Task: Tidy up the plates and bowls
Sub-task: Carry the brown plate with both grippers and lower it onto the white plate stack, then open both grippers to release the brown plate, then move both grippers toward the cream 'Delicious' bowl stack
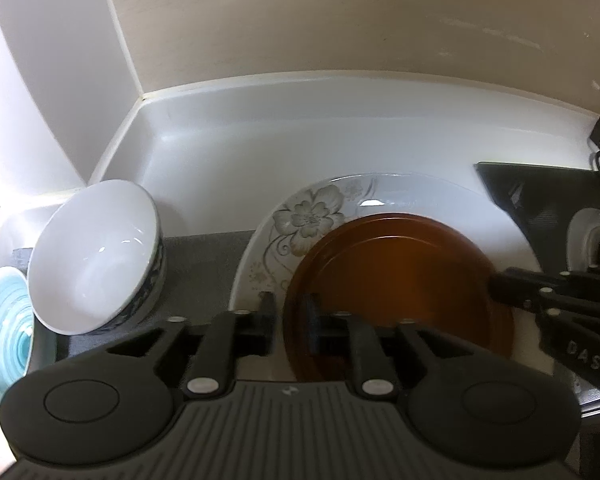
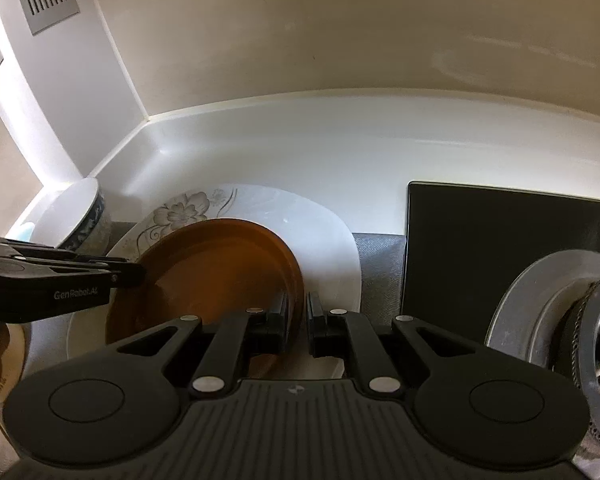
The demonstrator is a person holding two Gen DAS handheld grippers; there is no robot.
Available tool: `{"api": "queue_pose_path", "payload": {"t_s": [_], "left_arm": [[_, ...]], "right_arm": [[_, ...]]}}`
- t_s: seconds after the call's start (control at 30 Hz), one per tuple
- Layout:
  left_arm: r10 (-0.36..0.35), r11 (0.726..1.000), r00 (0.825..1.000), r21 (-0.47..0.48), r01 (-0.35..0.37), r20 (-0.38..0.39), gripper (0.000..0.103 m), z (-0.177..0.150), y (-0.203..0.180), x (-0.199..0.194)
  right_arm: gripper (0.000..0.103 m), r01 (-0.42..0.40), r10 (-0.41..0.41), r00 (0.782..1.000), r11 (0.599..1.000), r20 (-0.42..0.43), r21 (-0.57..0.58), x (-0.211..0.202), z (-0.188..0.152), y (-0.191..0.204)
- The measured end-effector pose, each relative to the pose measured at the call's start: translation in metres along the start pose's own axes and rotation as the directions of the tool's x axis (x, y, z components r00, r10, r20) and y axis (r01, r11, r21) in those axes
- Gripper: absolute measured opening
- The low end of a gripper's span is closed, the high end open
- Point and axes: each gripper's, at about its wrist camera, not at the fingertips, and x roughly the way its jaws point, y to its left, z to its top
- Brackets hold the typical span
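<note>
A translucent brown plate (image 1: 396,280) stands tilted in front of a white flower-patterned plate (image 1: 324,208). My left gripper (image 1: 290,316) is shut on the brown plate's left rim. My right gripper (image 2: 298,316) is shut on its right rim; it shows in the left wrist view (image 1: 540,292) at the plate's right edge. The brown plate (image 2: 216,272) and floral plate (image 2: 260,204) show in the right wrist view, with my left gripper (image 2: 132,274) at the left rim. A white bowl with a blue pattern (image 1: 96,256) leans on its side to the left, beside a light blue ringed bowl (image 1: 4,328).
The white counter backsplash (image 1: 300,128) runs behind the dishes, with a grey mat (image 1: 204,268) under them. A black cooktop (image 2: 500,248) with a metal burner (image 2: 560,320) lies to the right. A white cabinet wall (image 1: 40,80) stands at left.
</note>
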Motion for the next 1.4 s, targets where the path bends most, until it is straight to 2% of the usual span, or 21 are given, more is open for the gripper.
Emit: {"api": "queue_pose_path", "payload": {"t_s": [0.03, 0.1, 0.13, 0.2, 0.33, 0.37, 0.4, 0.47, 0.57, 0.67, 0.8, 1.1, 1.4], "left_arm": [[-0.008, 1.0, 1.0, -0.001, 0.008, 0.01, 0.05, 0.0, -0.001, -0.003], [0.004, 1.0, 0.999, 0.005, -0.005, 0.049, 0.097, -0.001, -0.005, -0.011], [0.035, 0.999, 0.996, 0.01, -0.036, 0.077, 0.103, -0.002, -0.008, -0.016], [0.059, 0.998, 0.99, 0.029, -0.063, 0.127, 0.103, -0.005, -0.011, -0.025], [0.064, 0.998, 0.992, 0.002, -0.065, 0.106, 0.103, -0.006, -0.006, -0.035], [0.061, 0.998, 0.993, -0.009, -0.061, 0.099, 0.103, -0.009, -0.004, -0.038], [0.057, 0.998, 0.994, -0.026, -0.055, 0.088, 0.103, -0.012, -0.001, -0.042], [0.044, 0.997, 0.997, -0.063, -0.04, 0.062, 0.103, -0.021, 0.005, -0.048], [0.025, 0.994, 1.0, -0.11, -0.024, 0.014, 0.103, -0.042, 0.012, -0.059], [-0.014, 0.989, 1.0, -0.147, 0.01, -0.022, 0.103, -0.068, 0.017, -0.072], [-0.021, 0.985, 0.999, -0.171, 0.015, -0.034, 0.103, -0.1, 0.023, -0.098], [-0.023, 0.98, 1.0, -0.199, 0.023, 0.005, 0.103, -0.142, 0.04, -0.155], [0.026, 0.976, 0.998, -0.218, -0.014, 0.051, 0.103, -0.174, 0.057, -0.206]], "right_arm": [[0.01, -0.001, 0.001, 1.0, 1.0, 0.0, -0.003, 0.0, 0.0, 0.0], [0.015, 0.004, -0.004, 1.0, 1.0, 0.004, 0.001, -0.001, 0.0, 0.0], [0.018, 0.003, -0.003, 1.0, 1.0, 0.006, 0.0, -0.002, 0.0, 0.0], [0.036, 0.003, -0.003, 1.0, 1.0, 0.025, -0.008, -0.006, 0.0, 0.001], [0.062, 0.02, -0.018, 0.997, 0.999, 0.069, -0.028, -0.02, -0.001, 0.007], [0.076, 0.049, -0.046, 0.996, 0.998, 0.08, -0.028, -0.024, -0.002, 0.008], [0.083, 0.066, -0.063, 0.993, 0.998, 0.103, -0.021, -0.03, -0.003, 0.009], [0.085, 0.073, -0.072, 0.987, 0.997, 0.14, -0.002, -0.045, -0.009, 0.01], [0.089, 0.072, -0.074, 0.986, 0.997, 0.149, 0.016, -0.065, -0.023, 0.015], [0.089, 0.069, -0.07, 0.989, 0.998, 0.129, 0.012, -0.083, -0.042, 0.024], [0.09, 0.049, -0.049, 0.995, 0.999, 0.091, -0.004, -0.104, -0.066, 0.038], [0.091, 0.041, -0.037, 0.993, 0.998, 0.11, -0.039, -0.15, -0.092, 0.079], [0.091, 0.002, 0.005, 0.994, 0.998, 0.109, -0.07, -0.185, -0.113, 0.116]]}}
